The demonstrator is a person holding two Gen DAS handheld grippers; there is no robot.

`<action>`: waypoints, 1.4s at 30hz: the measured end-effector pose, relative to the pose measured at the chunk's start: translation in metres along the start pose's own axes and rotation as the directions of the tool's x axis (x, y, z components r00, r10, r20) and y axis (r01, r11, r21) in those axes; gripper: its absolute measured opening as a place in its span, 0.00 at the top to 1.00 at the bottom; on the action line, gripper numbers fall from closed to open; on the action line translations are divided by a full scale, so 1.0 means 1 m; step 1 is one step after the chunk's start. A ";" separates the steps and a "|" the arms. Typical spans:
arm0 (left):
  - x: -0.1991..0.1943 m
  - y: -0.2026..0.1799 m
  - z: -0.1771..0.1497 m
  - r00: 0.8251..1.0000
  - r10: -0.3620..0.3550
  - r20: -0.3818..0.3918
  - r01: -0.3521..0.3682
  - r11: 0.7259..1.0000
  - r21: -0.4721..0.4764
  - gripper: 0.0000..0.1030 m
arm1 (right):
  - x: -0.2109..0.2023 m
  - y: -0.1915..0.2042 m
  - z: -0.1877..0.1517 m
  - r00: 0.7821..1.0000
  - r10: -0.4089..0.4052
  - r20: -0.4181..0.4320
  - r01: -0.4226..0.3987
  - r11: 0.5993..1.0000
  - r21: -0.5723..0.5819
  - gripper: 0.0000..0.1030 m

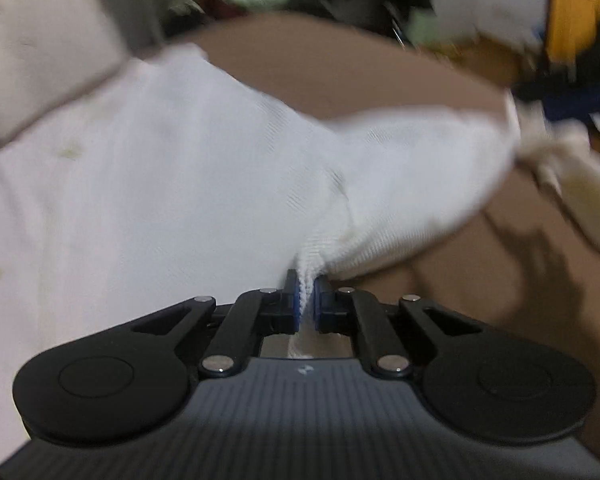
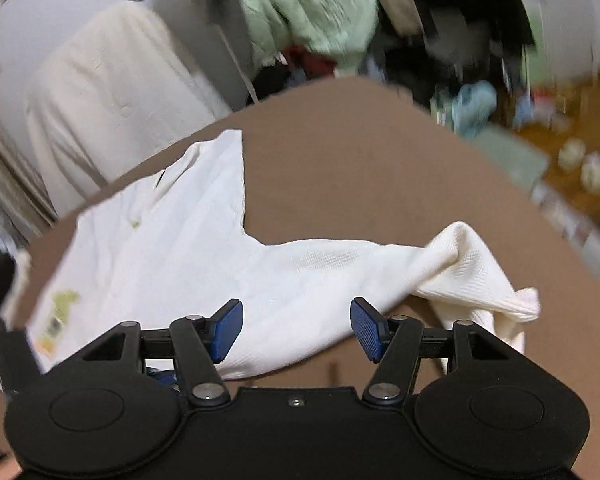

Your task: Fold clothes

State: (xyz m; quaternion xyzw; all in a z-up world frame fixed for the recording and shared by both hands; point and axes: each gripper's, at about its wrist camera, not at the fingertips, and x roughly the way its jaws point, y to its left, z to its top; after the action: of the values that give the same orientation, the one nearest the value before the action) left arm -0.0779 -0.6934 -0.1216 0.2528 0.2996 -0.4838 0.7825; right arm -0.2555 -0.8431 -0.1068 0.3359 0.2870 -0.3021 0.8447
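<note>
White shirt (image 2: 187, 248) lies lengthwise across brown table (image 2: 360, 168), left fingers (image 1: 295, 300) pinching it, right fingers (image 2: 229, 326) spread, empty.

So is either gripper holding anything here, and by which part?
The left gripper pinches the white garment by a bunched bit of its edge. The right gripper is open, holding nothing.

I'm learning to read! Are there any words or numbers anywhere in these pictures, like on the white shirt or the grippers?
No words or numbers can be read.
White shirt: small green and orange print near its edge, too blurred to read.
Left gripper: a tiny pale mark on its body, too small to read.
Right gripper: no writing shows.
Yellow thing in the background: dark marks, blurred.
</note>
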 end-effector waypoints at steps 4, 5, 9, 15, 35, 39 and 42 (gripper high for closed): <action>-0.041 0.050 0.000 0.995 0.042 0.095 -0.033 0.995 -0.095 0.94 | 0.022 -0.009 0.021 0.987 -0.019 -0.159 0.037 0.993 0.115 0.36; -0.050 0.061 -0.005 0.992 0.052 0.112 -0.040 0.994 -0.106 0.94 | 0.027 -0.010 0.024 0.983 -0.022 -0.181 0.048 0.989 0.141 0.36; -0.070 0.101 -0.034 0.980 0.137 0.144 -0.109 0.977 -0.186 0.94 | 0.046 -0.011 0.002 0.969 0.054 -0.242 0.019 0.957 0.289 0.34; -0.049 0.182 -0.084 0.987 0.161 0.023 -0.131 0.873 -0.469 0.94 | 0.069 -0.009 -0.067 0.944 0.165 -0.285 0.004 0.860 0.511 0.34; -0.066 0.175 -0.101 0.984 -0.083 0.155 0.148 0.867 -0.476 0.94 | 0.032 0.075 -0.019 0.962 -0.240 0.130 0.238 0.971 0.034 0.85; -0.070 0.148 -0.075 0.943 -0.265 0.203 0.329 0.842 -0.427 0.82 | -0.018 0.063 0.004 0.908 -0.155 0.389 0.227 0.963 -0.145 0.85; -0.062 0.125 -0.068 0.912 -0.372 0.171 0.409 0.808 -0.425 0.55 | -0.012 0.018 0.002 0.827 -0.404 0.390 0.486 0.864 -0.135 0.59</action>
State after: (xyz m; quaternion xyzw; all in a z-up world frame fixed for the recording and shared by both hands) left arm -0.0018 -0.5587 -0.1112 -0.0222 0.4179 -0.5608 0.7144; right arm -0.2499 -0.8297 -0.0905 0.1010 0.2361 -0.5113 0.8202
